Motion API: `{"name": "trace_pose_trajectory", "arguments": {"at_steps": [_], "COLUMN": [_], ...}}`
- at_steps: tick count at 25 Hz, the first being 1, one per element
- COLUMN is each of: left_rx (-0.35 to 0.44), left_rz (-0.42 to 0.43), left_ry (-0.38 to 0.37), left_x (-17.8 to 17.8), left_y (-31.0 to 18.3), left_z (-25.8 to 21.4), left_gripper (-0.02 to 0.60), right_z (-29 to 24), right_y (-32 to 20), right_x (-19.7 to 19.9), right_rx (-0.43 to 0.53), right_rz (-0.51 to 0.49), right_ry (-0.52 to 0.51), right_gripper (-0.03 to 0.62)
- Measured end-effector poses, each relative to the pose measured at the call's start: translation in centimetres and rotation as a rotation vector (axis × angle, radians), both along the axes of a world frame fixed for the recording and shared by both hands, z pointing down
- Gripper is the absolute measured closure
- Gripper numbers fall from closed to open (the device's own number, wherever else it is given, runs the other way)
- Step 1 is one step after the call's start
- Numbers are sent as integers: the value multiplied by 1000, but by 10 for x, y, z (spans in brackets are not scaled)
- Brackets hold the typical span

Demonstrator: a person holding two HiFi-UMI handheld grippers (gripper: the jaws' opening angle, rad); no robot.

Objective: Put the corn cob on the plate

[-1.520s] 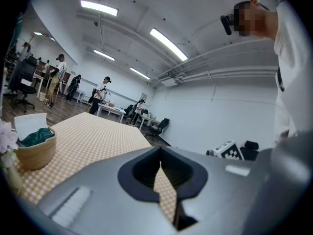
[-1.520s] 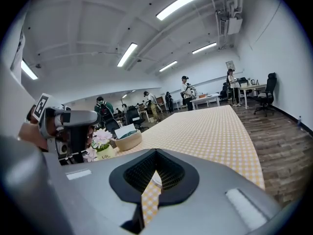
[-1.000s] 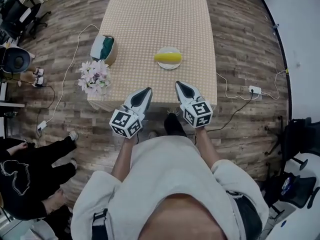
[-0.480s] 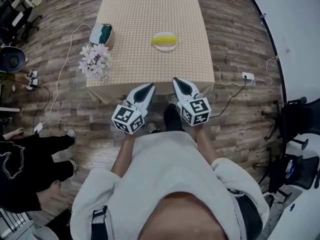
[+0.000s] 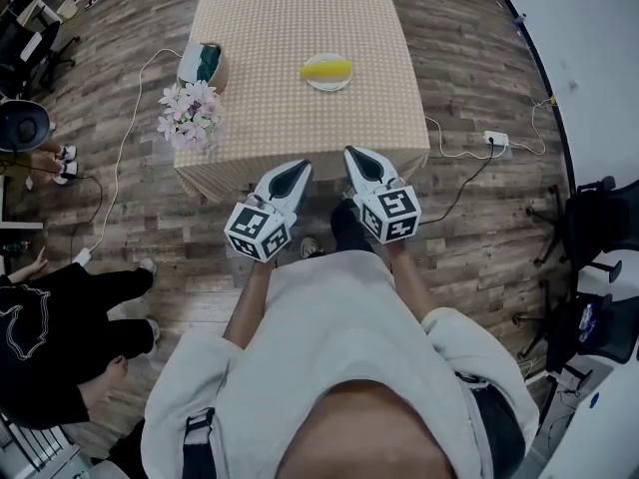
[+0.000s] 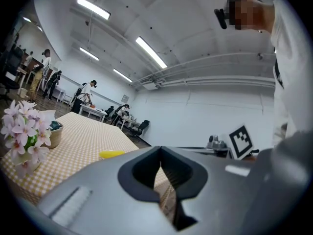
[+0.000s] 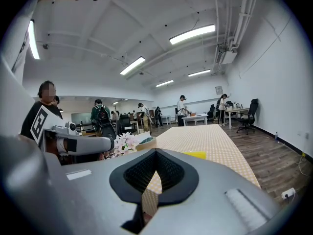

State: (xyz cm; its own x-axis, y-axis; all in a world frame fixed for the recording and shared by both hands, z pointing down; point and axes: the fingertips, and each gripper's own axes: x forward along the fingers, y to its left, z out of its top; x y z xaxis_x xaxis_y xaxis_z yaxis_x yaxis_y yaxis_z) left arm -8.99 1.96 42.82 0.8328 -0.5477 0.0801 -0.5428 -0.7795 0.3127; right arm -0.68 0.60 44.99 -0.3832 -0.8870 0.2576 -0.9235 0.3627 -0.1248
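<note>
The corn cob already lies on the small white plate, which stands on the checked table towards its right-hand side and well ahead of both tools. Its long axis runs across the table, crosswise to the line the jaws point along. The left gripper and the right gripper hang side by side off the table's near end. Each has its jaws pressed together with nothing between them. The right one looks slightly nearer to the cob, though there is little in it. The cob is plain bright yellow, short and blunt-ended, and its kernels are too small to make out. Judged from this, nothing is left to carry.
</note>
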Motion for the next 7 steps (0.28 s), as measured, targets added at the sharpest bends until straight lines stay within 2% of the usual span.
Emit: {"name": "trace_pose_trajectory", "arguments": {"at_steps": [7], "left_rx": [18], "left_rz": [-2], "left_ry": [3], "left_x": [-2], "left_y": [-8], "left_z": [-3], "left_gripper": [574], "right_z": [-4], "right_y": [-12], "right_x": [-1], "right_rx": [20], "right_rz": [-2], "right_ry": [-2], "right_gripper": [597]}}
